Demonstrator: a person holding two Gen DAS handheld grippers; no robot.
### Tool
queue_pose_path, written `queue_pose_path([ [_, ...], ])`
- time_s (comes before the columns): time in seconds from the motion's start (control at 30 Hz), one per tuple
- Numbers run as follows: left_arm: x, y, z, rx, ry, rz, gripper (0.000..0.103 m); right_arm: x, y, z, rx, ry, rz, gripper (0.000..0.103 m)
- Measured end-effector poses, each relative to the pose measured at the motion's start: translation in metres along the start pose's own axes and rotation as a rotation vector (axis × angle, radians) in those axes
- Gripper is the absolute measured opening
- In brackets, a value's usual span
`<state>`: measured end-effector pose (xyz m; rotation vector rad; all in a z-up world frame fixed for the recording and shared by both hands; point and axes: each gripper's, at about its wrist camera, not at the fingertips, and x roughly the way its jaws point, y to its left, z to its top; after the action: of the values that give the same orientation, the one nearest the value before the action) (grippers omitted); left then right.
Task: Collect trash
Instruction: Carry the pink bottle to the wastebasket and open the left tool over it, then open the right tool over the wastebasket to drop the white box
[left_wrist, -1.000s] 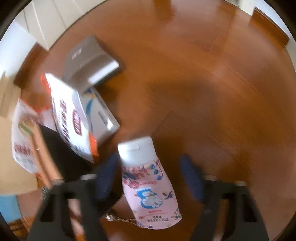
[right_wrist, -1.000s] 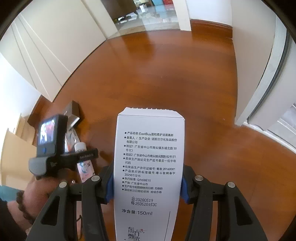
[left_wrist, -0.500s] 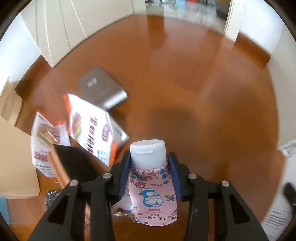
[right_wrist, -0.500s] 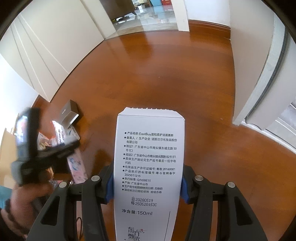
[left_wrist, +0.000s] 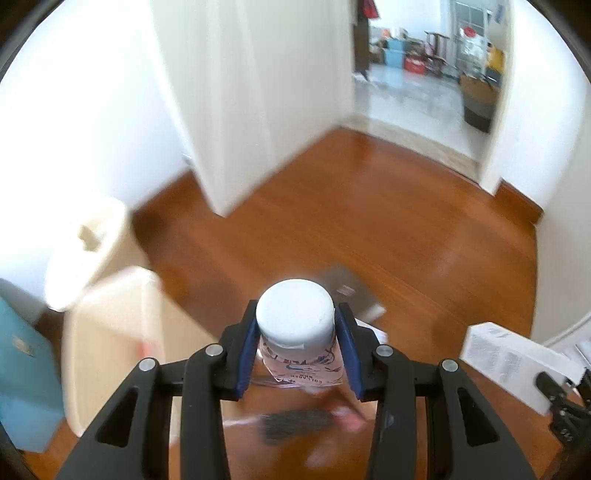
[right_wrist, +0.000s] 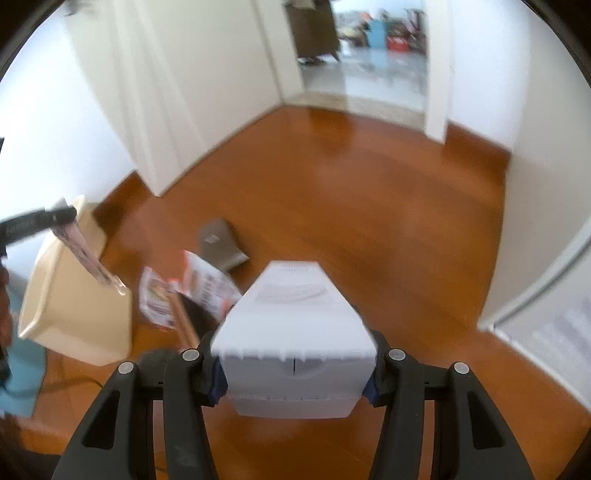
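Jaws of the left gripper (left_wrist: 297, 347) pinch a pink bottle (left_wrist: 301, 363) just under its white cap (left_wrist: 295, 314), lifted clear of the wooden floor (left_wrist: 369, 221). The right gripper (right_wrist: 295, 373) clamps a white carton (right_wrist: 293, 332) between its blue pads. Beyond lie snack wrappers (right_wrist: 192, 288), a grey box (right_wrist: 221, 245) and a beige bin (right_wrist: 74, 295).

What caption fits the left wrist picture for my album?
Left gripper clamps a pink white-capped bottle above the wooden floor, beside a cardboard box.
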<state>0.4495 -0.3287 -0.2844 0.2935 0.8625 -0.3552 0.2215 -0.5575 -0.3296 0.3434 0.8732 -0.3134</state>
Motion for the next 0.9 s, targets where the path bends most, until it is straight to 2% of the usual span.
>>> queue_pose_path([
  [0.1,-0.034,0.056,0.017,-0.013,-0.037,0.054,0.039,-0.031,0.041,0.02,-0.055,-0.027,0.03,0.055],
  [0.23,-0.065,0.122,0.023,-0.062,-0.037,0.099,0.039,-0.059,0.085,0.039,-0.13,-0.037,0.058,0.055],
  [0.33,-0.058,0.159,0.014,-0.102,-0.008,0.119,0.039,-0.075,0.116,0.052,-0.182,-0.036,0.073,0.055],
  [0.47,-0.029,0.195,-0.009,-0.153,0.052,0.155,0.039,-0.085,0.148,0.059,-0.233,-0.024,0.081,0.055],
  [0.6,0.002,0.224,-0.027,-0.202,0.139,0.124,0.04,-0.09,0.178,0.059,-0.283,-0.01,0.097,0.055],
  [0.63,0.006,0.228,-0.03,-0.213,0.154,0.125,0.045,-0.09,0.186,0.059,-0.295,-0.003,0.104,0.055],
  [0.67,0.006,0.231,-0.034,-0.22,0.158,0.134,0.06,-0.091,0.194,0.055,-0.307,0.005,0.112,0.055],
  [0.73,-0.006,0.236,-0.04,-0.233,0.153,0.134,0.077,-0.089,0.211,0.053,-0.333,0.021,0.123,0.055],
  [0.83,-0.024,0.241,-0.04,-0.216,0.145,0.131,0.077,-0.085,0.237,0.054,-0.378,0.038,0.14,0.055],
  [0.9,-0.049,0.254,-0.034,-0.244,0.126,0.122,0.077,-0.086,0.258,0.055,-0.407,0.04,0.16,0.055],
])
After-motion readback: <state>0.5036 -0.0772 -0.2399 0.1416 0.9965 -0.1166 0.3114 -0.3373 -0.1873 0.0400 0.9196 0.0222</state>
